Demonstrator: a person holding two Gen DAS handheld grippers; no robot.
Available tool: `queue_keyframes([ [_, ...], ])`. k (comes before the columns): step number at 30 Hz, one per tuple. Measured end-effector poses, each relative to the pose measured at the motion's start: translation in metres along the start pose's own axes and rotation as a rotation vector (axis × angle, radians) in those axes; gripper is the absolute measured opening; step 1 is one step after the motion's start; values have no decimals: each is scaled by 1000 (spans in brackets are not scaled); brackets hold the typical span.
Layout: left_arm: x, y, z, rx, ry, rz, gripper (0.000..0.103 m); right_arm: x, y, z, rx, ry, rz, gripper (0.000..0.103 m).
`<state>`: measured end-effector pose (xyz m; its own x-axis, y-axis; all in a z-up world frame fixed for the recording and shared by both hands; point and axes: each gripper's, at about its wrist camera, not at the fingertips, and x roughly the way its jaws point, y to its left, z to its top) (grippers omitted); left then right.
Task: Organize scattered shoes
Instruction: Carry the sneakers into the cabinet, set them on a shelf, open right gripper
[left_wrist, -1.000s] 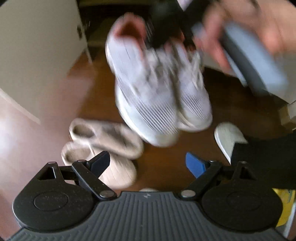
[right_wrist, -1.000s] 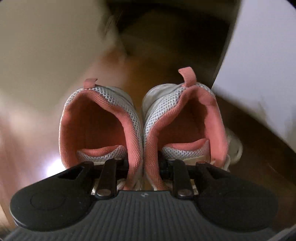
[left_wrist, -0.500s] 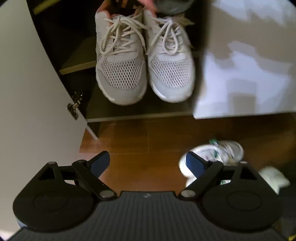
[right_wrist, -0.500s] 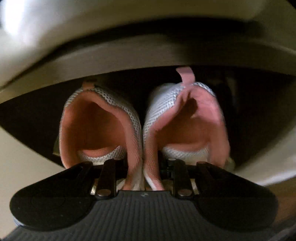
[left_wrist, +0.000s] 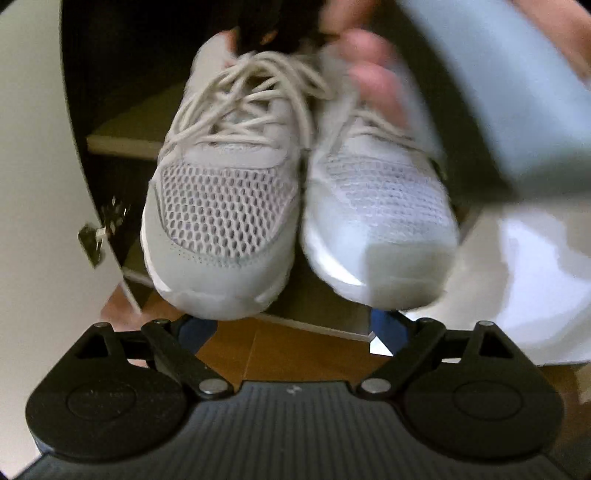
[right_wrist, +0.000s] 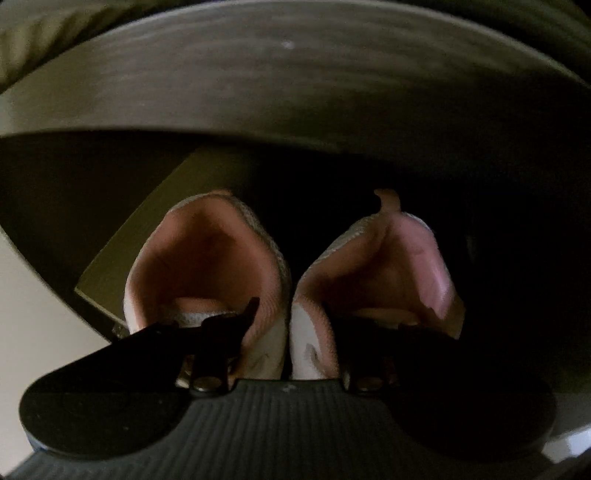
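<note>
My right tongs (right_wrist: 290, 332) are opening, both inner heel walls of the sneakers (right_wrist: 288, 295) between them | my left tongs (left_wrist: 291, 332) gape empty just under the sneaker toes | cabinet shelf (left_wrist: 125, 136) beyond, dark.

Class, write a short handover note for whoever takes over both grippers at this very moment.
Right gripper: fingers inside the collars of the grey sneakers, pinching the inner walls together, now opening; whether the pads still press is unclear.
Left gripper: open, empty, just below the sneaker toes.
Sneakers are at the open cabinet, toes facing out.
Left: let go of the pair, withdraw, fetch any shoes remaining.
</note>
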<state>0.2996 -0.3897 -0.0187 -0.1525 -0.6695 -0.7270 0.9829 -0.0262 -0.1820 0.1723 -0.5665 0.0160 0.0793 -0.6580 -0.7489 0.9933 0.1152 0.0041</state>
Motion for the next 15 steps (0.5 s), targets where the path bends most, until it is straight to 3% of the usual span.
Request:
queue_keyframes([
  [4, -1, 5, 2, 14, 25, 5, 90, -7, -5, -3, -68, -65, 33, 44],
  [10, -3, 3, 7, 24, 26, 2, 90, -11, -6, -11, -169, -201, -6, 51],
  [15, -5, 7, 12, 34, 28, -12, 91, 7, -3, 5, -164, -210, -1, 56],
])
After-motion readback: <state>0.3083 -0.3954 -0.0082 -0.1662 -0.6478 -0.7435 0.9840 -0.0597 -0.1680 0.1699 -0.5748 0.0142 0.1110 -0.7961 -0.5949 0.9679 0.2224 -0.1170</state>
